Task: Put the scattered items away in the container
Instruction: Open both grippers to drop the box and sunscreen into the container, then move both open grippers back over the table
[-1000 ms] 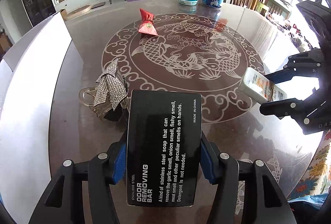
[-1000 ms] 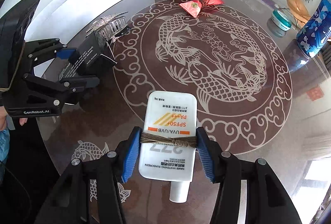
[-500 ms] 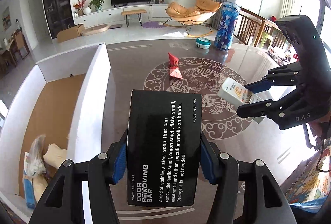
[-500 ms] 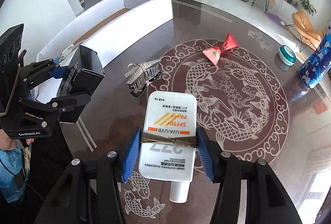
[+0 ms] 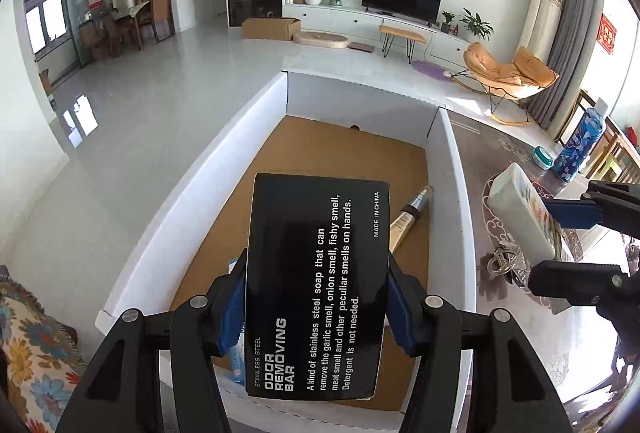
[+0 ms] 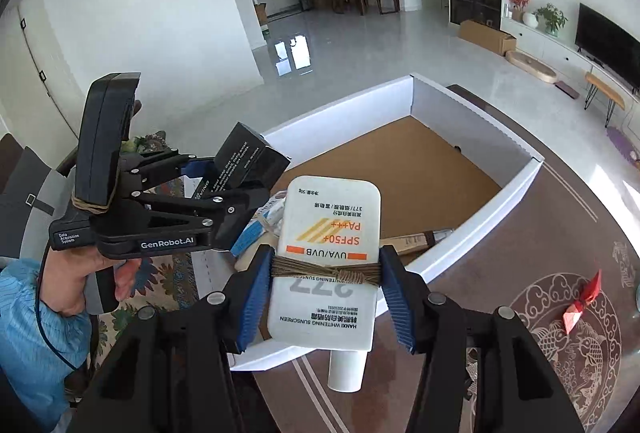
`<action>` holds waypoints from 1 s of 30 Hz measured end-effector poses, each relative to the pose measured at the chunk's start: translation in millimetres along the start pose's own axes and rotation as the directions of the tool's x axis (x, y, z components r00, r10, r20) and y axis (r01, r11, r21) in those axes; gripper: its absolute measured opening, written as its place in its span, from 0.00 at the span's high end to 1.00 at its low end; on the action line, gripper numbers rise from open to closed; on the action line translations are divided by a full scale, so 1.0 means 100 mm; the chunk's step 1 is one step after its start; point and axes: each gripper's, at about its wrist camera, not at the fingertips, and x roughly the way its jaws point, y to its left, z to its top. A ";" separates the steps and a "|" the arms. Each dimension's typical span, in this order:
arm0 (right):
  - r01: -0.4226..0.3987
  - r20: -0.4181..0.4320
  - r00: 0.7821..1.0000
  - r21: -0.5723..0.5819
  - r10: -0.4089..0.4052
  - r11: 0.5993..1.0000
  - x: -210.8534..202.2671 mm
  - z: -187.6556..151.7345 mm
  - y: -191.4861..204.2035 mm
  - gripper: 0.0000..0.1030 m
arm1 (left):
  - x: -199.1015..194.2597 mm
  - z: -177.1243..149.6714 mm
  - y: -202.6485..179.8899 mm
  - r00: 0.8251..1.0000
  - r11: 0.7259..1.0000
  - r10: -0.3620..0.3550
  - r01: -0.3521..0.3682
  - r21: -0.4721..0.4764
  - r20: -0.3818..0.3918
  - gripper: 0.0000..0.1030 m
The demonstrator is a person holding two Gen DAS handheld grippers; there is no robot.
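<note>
Item: black soap box [image 5: 318, 285], pinched in our left gripper [image 5: 316, 297], centre frame. Item: sunscreen tube [image 6: 326, 261], pinched in our right gripper [image 6: 326, 285]. Both have swung from table to above the white container [image 5: 450, 169]; we judge release comes next.

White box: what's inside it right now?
Inside the white box, a slim tube lies on the brown floor, with blue-and-white packets at the near end. The held black box hides part of that end.
</note>
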 end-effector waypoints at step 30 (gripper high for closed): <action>0.360 0.204 0.890 0.230 -0.407 0.904 -0.16 -1.87 -0.70 0.00 | -0.27 -0.75 -1.38 0.977 0.980 -0.141 0.115 0.161 0.160 0.02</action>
